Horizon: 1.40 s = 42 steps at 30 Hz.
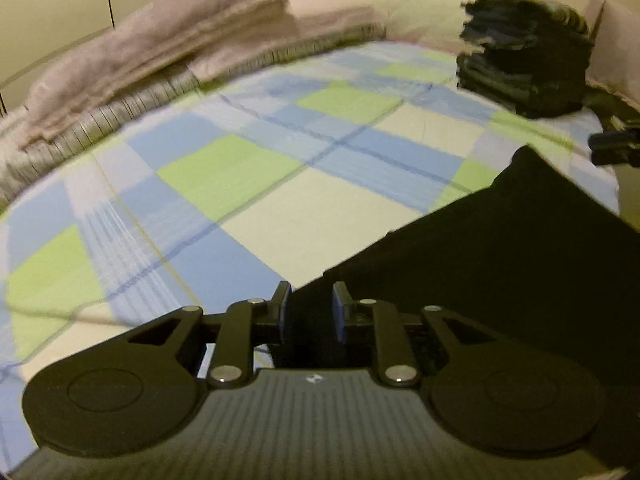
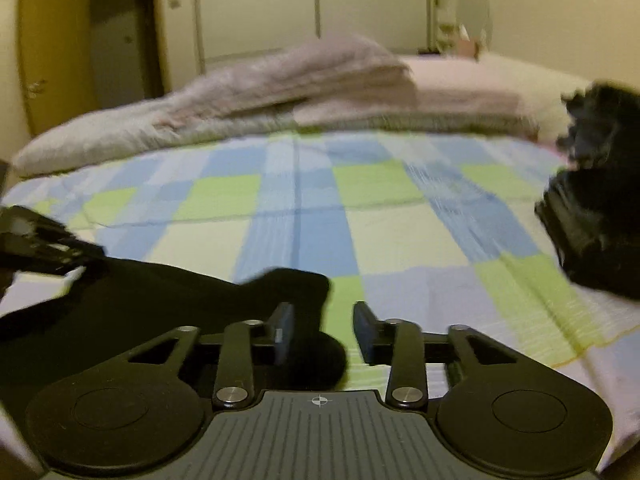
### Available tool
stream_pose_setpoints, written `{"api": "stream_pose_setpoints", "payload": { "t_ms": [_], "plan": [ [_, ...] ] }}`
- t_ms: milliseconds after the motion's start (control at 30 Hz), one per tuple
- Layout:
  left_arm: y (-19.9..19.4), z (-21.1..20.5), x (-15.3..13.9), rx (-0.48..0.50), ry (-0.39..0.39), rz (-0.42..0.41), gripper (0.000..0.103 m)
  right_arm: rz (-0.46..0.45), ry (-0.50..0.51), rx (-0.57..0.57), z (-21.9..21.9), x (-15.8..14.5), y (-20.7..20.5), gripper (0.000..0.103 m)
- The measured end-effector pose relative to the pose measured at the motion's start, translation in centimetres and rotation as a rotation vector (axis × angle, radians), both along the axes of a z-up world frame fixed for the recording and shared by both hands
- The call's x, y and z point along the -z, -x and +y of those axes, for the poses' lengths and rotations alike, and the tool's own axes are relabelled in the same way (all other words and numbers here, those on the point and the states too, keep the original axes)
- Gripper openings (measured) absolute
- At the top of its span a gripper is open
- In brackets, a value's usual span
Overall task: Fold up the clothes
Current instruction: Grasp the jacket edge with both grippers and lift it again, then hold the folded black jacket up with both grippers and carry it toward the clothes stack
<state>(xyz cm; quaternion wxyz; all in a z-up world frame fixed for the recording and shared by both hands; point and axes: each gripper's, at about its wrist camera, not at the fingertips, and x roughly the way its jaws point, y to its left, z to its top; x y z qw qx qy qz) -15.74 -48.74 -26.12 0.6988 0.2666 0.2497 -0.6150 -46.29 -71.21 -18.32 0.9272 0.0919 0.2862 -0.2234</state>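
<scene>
A black garment (image 1: 500, 248) lies on the checked bed sheet (image 1: 248, 208). In the left wrist view its near edge runs between the fingers of my left gripper (image 1: 311, 308), whose jaws stand apart around the cloth. In the right wrist view the garment (image 2: 152, 296) lies at the lower left, a corner of it reaching between the fingers of my right gripper (image 2: 323, 326), which is open. My left gripper also shows in the right wrist view (image 2: 36, 240) at the far left edge, over the garment.
A stack of dark folded clothes (image 1: 524, 60) sits at the far right of the bed, also in the right wrist view (image 2: 596, 192). Pinkish folded blankets (image 1: 160, 52) and pillows lie along the far edge. Wardrobe doors (image 2: 312, 8) stand behind the bed.
</scene>
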Motion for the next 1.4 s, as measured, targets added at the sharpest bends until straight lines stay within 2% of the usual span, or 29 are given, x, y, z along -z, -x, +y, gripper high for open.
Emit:
{"api": "stream_pose_setpoints", "payload": {
  "t_ms": [100,200,300,333,367,400,433,467,533,667,700,767,800,833,900,967,1000,1033,1133,1400],
  "plan": [
    [1.6,2.9,-2.0,0.027,0.041,-0.003,0.017,-0.045,0.000,-0.068,3.7,-1.1,1.9,0.038],
    [3.8,5.9,-2.9,0.078,0.061,0.022,0.017,-0.050,-0.020,-0.150,7.6,-0.7,3.6,0.038],
    [6.3,8.2,-2.1,0.132,0.038,0.005,0.017,-0.004,0.009,-0.198,10.9,0.7,5.4,0.039],
    [7.1,8.7,-1.7,0.149,0.029,-0.010,0.018,0.047,0.077,-0.221,12.3,1.5,5.9,0.040],
    [7.9,9.3,-1.3,0.167,0.022,-0.033,0.020,0.105,0.164,-0.241,13.7,2.4,6.3,0.046],
    [8.7,9.9,-1.0,0.190,0.017,-0.060,0.022,0.162,0.252,-0.260,15.1,3.2,6.7,0.072],
    [9.5,10.4,-0.7,0.219,0.015,-0.095,0.029,0.207,0.345,-0.285,16.4,4.2,7.2,0.089],
    [10.4,10.9,-0.4,0.251,0.016,-0.135,0.033,0.244,0.439,-0.321,17.7,5.1,7.8,0.089],
    [11.7,11.4,0.2,0.305,0.010,-0.225,0.033,0.320,0.616,-0.392,19.7,7.0,8.4,0.089],
    [13.8,11.6,1.5,0.388,-0.010,-0.383,0.033,0.436,0.832,-0.516,20.9,10.5,7.4,0.089],
    [13.9,11.3,1.7,0.387,-0.016,-0.387,0.033,0.460,0.883,-0.546,21.1,11.4,7.0,0.089],
    [13.9,10.8,2.0,0.385,-0.026,-0.391,0.033,0.508,0.985,-0.607,21.4,13.1,6.2,0.081],
    [13.9,10.6,2.2,0.383,-0.029,-0.389,0.033,0.523,1.017,-0.620,21.2,13.7,6.0,0.066],
    [13.8,10.5,2.4,0.381,-0.032,-0.385,0.033,0.534,1.043,-0.626,20.7,14.1,5.9,0.060],
    [13.6,10.4,2.7,0.377,-0.033,-0.377,0.033,0.555,1.093,-0.637,19.8,15.1,5.6,0.060],
    [13.4,10.4,2.9,0.371,-0.028,-0.365,0.033,0.548,1.097,-0.627,19.1,15.2,5.8,0.058],
    [13.4,10.4,3.0,0.367,-0.027,-0.362,0.033,0.542,1.073,-0.615,18.8,15.1,5.8,0.045],
    [13.4,10.4,3.0,0.365,-0.026,-0.362,0.033,0.536,1.040,-0.601,18.7,14.9,5.6,0.039],
    [13.5,10.2,2.9,0.362,-0.028,-0.366,0.033,0.518,0.941,-0.558,18.1,14.5,5.1,0.038],
    [13.5,11.2,1.7,0.350,-0.042,-0.387,0.033,0.555,0.972,-0.566,18.9,14.7,4.7,0.042]
  ]
}}
